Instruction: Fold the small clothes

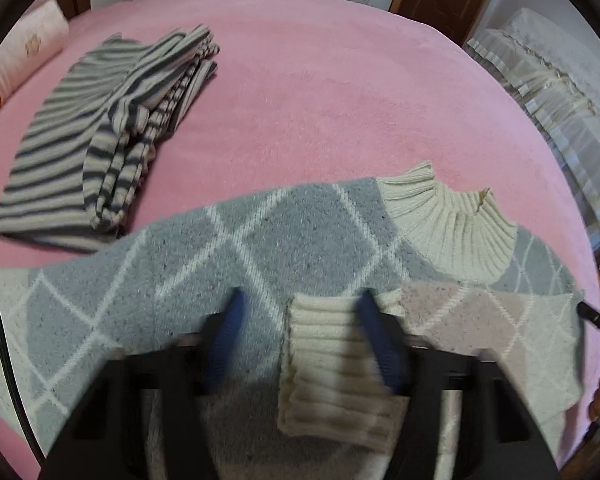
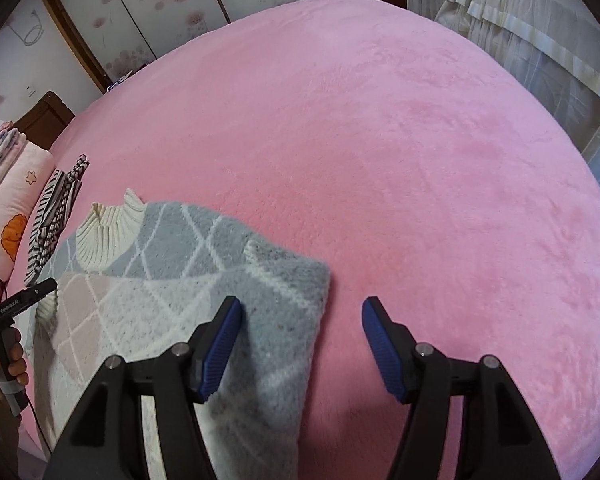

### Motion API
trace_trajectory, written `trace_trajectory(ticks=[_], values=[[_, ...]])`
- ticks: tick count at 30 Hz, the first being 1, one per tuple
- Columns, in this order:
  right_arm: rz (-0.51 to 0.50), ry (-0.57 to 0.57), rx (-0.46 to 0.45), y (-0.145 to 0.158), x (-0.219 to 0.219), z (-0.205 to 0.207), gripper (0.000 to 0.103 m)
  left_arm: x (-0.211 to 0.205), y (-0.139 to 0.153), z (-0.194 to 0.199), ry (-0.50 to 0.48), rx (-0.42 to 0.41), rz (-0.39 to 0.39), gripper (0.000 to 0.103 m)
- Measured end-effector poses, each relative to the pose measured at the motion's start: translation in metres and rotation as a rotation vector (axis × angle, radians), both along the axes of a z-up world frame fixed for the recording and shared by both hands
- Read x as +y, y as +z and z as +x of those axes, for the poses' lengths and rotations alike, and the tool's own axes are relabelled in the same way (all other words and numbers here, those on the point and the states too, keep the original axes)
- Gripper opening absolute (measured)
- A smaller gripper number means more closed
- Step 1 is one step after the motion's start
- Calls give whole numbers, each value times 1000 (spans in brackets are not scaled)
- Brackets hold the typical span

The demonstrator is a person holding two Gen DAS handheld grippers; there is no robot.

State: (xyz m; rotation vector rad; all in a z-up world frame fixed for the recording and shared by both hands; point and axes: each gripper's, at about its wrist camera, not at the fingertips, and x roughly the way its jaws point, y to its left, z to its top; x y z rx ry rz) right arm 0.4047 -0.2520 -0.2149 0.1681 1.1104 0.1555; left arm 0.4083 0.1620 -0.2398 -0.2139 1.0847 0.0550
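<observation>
A grey and cream diamond-pattern sweater [image 1: 260,248] with a cream ribbed collar [image 1: 452,220] lies on the pink bed cover [image 1: 340,100]. Its sleeve is folded across the body, and the cream ribbed cuff [image 1: 332,364] lies between the jaws of my left gripper [image 1: 300,304], which is open just above it. In the right wrist view the sweater [image 2: 180,300] lies at the lower left. My right gripper [image 2: 302,312] is open over the sweater's right edge, with its left finger above the fabric and its right finger above the bed cover.
A folded grey and cream striped garment [image 1: 100,136] lies at the left of the bed. Pillows [image 1: 24,56] sit at the far left edge. A lace-covered piece of furniture [image 1: 560,92] stands to the right. Wardrobe doors [image 2: 160,4] stand behind the bed.
</observation>
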Motion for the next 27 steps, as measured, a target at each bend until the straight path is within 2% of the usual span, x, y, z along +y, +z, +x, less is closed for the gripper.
trace_trajectory(ticks=[1,2,3,4,9,14,19,21,23,25,27], values=[[-9,1,-3,-2,2,2,60,-3,-2,0,-1,-3,24,26],[-25,2,-12,-3,4,3,51,-8,-2,0,5,-9,67,17],[-49,4,-8,-6,6,4,19,-12,-4,1,10,-11,115,15],[-94,-5,3,-9,8,6,17,-15,-6,1,12,-14,157,13],[-216,-2,-32,-18,21,4,16,-24,-19,-3,11,-27,298,10],[-245,-3,-50,-22,21,2,18,-24,-23,-7,3,-31,330,10],[-275,-12,-67,-18,19,-5,36,-25,-22,-6,7,-30,328,11],[-259,-23,-64,-8,17,-9,40,-22,-13,-9,24,-21,302,19],[-237,-32,-70,6,17,-18,40,-14,3,-15,49,-29,254,39],[-233,-30,-102,25,18,-32,40,-8,24,-27,70,-64,211,50],[-240,-21,-136,42,20,-46,40,-4,43,-39,83,-98,205,56]])
